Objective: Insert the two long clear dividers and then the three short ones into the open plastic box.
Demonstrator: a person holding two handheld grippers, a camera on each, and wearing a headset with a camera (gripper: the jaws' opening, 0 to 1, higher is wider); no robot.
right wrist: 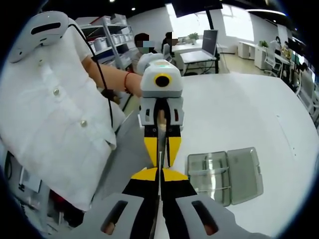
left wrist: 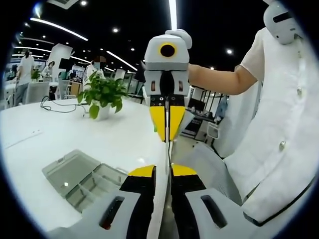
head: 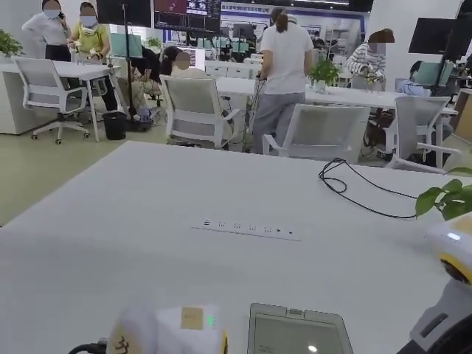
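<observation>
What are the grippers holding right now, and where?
A thin clear divider, seen edge-on: left gripper pinches one end, right gripper the opposite end.

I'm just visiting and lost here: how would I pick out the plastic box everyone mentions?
Start at the big white table. Near its edge closest to the person lies the plastic box, flat and open. It is grey, see-through, with compartments, unlike the leafy potted plant or black cable.

Open clear box [right wrist: 243,172], lid flat
</observation>
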